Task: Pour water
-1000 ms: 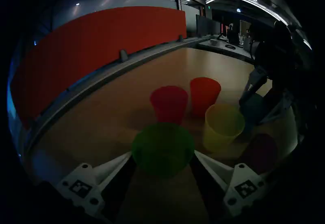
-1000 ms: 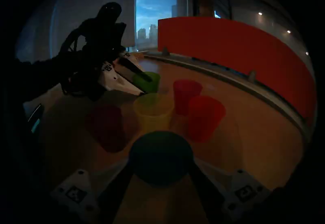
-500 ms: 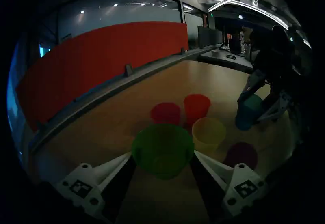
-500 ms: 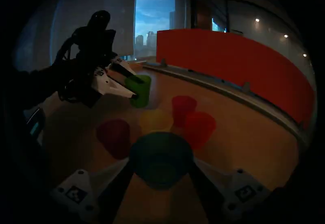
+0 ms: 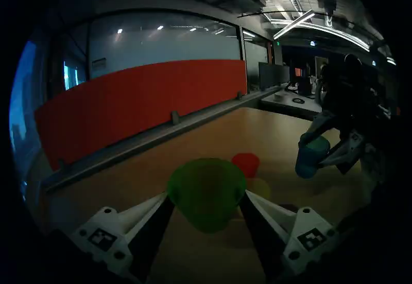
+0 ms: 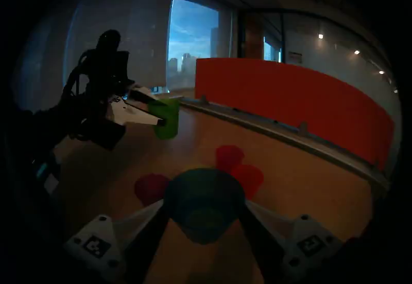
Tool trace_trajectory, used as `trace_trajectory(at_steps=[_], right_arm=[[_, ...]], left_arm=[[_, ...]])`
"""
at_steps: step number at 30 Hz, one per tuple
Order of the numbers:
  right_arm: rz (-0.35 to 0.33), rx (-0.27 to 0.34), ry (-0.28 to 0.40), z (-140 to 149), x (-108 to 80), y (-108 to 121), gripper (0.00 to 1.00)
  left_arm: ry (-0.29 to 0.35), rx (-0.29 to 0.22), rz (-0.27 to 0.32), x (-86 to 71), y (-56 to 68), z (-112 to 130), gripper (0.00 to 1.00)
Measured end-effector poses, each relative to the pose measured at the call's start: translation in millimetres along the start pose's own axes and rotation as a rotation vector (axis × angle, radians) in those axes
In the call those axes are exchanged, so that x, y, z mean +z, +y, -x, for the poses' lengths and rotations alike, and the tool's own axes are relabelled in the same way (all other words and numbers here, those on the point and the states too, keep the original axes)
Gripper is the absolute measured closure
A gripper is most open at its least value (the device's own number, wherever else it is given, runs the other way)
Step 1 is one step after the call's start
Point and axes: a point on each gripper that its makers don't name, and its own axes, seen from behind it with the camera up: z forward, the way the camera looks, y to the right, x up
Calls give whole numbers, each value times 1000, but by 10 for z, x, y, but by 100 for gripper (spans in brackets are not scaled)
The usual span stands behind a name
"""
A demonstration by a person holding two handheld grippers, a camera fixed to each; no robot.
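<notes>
My left gripper (image 5: pixel 206 201) is shut on a green cup (image 5: pixel 207 191), held up above the wooden table (image 5: pixel 154 181). In the right gripper view the same green cup (image 6: pixel 166 117) hangs at upper left in that gripper (image 6: pixel 157 114). My right gripper (image 6: pixel 205 212) is shut on a teal cup (image 6: pixel 204 204), also lifted; in the left gripper view the teal cup (image 5: pixel 310 156) shows at the right. Below on the table stand a red cup (image 5: pixel 246 163), a yellow cup (image 5: pixel 260 187), a second red cup (image 6: pixel 228 156) and a dark red cup (image 6: pixel 150 188).
A long red partition (image 5: pixel 144 99) runs along the table's far edge. A person (image 6: pixel 77 114) stands behind the left gripper. Windows (image 6: pixel 193 47) lie beyond, and another desk (image 5: pixel 288 99) with objects stands in the background.
Both grippers have risen with their cups. The cups on the table now look smaller and lower in both views, partly hidden behind the held cups.
</notes>
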Motion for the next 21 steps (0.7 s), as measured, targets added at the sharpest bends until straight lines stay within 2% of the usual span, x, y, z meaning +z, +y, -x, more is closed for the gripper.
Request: trace_trajectory(at_steps=[6,11,21], right_arm=[[6,2,37,-148,-60,-25,10],[12,1,64,-241,-96,-40,10],[18,10,138,-431,-156,-42,11]], left_arm=[[80,-28,-16,-130,49,-198,15],[128,-33,-19,-225,109,-302,15],[173,-42,-12,-395,198,-413,15]])
